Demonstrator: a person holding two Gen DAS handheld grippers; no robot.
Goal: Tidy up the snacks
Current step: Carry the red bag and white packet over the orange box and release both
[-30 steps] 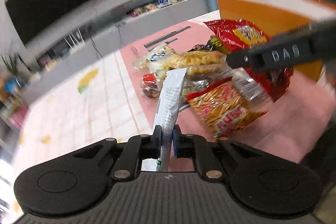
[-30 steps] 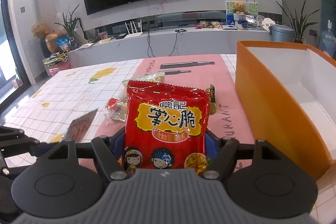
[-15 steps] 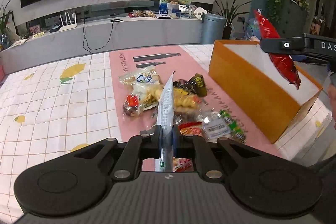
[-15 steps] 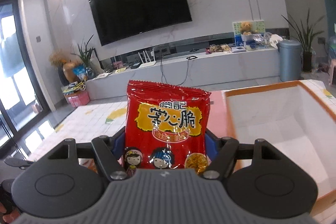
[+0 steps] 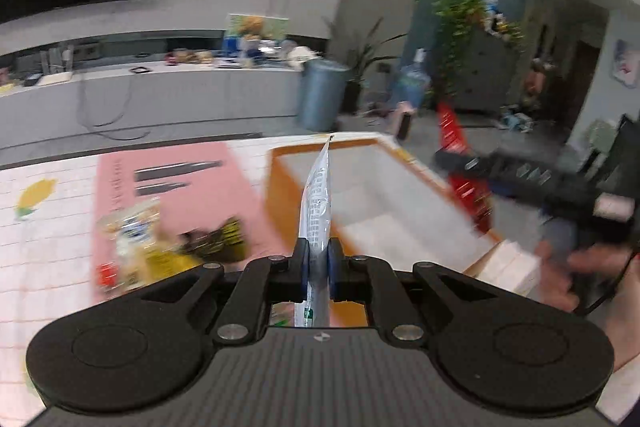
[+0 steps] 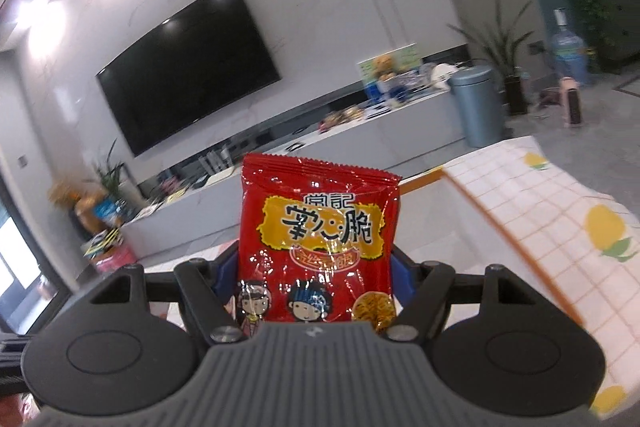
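red packet [image 6: 318, 247]: glossy crinkled foil | box [image 5: 280, 195]: matt orange card, white inside

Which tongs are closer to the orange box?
Right. The right tongs hold the red snack bag at the orange box's far rim. The left tongs, gripping the white packet, sit back from its near side.
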